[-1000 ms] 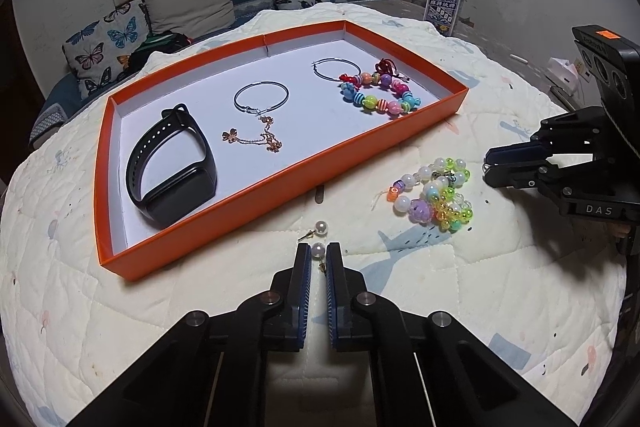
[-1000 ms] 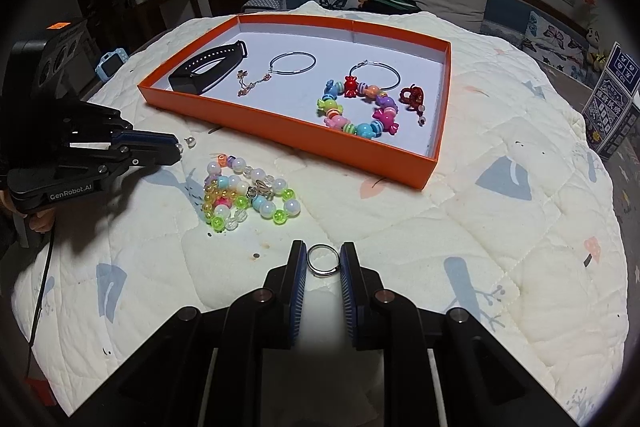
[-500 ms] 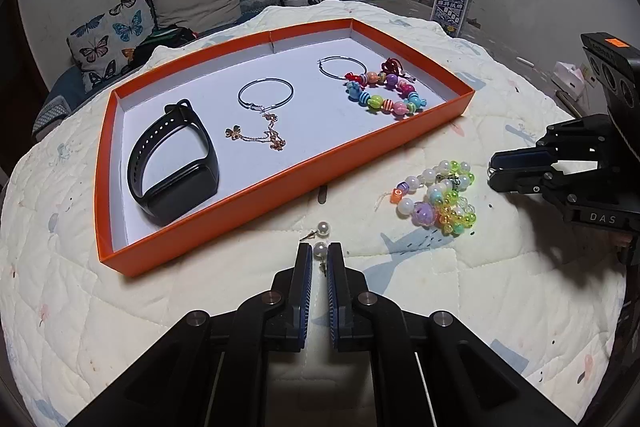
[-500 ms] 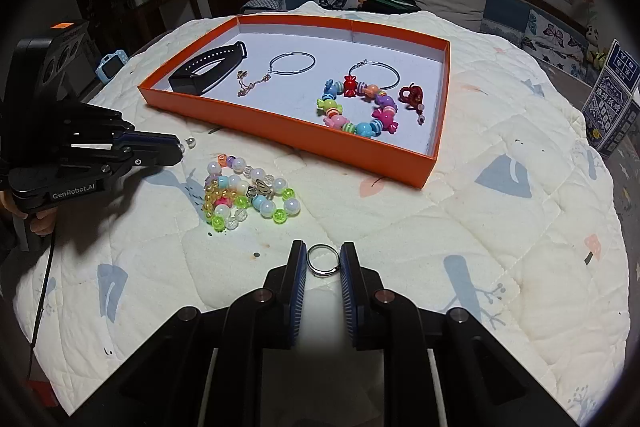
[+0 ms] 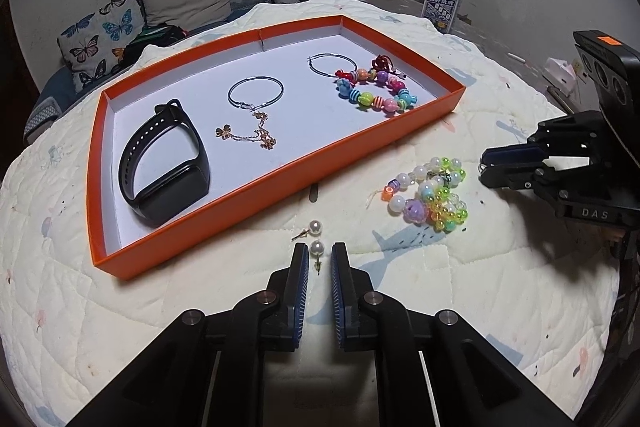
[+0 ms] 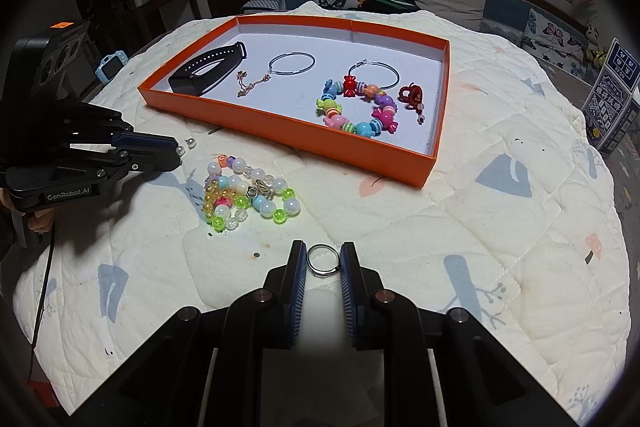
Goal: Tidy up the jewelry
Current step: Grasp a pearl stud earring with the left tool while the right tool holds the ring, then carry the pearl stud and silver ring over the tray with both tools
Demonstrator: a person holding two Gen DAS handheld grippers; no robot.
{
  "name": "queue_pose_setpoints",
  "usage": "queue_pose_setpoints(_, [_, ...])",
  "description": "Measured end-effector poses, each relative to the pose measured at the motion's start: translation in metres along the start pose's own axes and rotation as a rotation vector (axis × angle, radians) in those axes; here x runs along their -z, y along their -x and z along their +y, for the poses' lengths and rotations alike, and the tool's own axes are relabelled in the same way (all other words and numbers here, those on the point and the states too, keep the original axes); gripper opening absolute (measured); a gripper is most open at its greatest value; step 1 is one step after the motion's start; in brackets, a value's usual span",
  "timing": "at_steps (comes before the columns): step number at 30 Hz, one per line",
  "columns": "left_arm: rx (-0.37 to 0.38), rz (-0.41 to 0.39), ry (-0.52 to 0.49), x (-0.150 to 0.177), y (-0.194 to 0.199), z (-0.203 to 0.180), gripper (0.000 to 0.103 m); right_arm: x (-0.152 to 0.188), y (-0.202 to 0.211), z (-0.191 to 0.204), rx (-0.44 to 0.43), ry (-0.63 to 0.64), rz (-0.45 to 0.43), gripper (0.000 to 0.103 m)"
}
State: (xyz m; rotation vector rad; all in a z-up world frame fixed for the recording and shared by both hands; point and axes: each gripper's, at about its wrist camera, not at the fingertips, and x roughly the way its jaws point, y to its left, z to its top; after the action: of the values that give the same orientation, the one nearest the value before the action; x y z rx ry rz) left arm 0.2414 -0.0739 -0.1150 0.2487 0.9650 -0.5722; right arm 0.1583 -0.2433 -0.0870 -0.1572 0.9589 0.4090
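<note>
Left wrist view, L to R. Orange tray across upper left and centre of frame, on quilted white cover. Inside tray, far left: black smart band. Next, silver hoop w/ gold chain just below it, touching hoop's near edge. Further right in tray: second hoop, candy-bead bracelet overlapping it, small red charm at bracelet's upper edge.

Bottom centre: left gripper, fingers slightly apart w/ pearl stud sitting between tips; gaps visible both sides, so not clamped on it. Second pearl stud just above, lying on cover near tray's front wall.

Right of centre: pastel bead bracelet pile on cover, outside tray. Far right: right gripper, seen side-on.

Right wrist view, L to R. Left gripper at left edge, tips beside both pearls. Bead pile lower left of centre. Tray upper centre, contents as listed. Bottom centre: right gripper clenched on silver ring, both pads touching ring's rim, ring held flat above cover. Printed blue box at right edge.
</note>
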Motion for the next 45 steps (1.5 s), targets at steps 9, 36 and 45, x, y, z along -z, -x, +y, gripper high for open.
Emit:
queue_pose_setpoints(9, [-0.009,-0.02,-0.002,-0.001,-0.002,-0.001,0.013,0.0,0.0,0.0,0.002,0.001,-0.005,0.02])
queue_pose_setpoints(36, [-0.071,-0.16,0.1,-0.017,0.047,0.016,0.007,-0.026,0.025,-0.001,-0.022,-0.018,-0.091,0.02])
queue_pose_setpoints(45, [-0.083,-0.201,0.145,-0.05,0.054,0.035,0.007,-0.064,0.024,-0.005,-0.011,-0.001,-0.149,0.02])
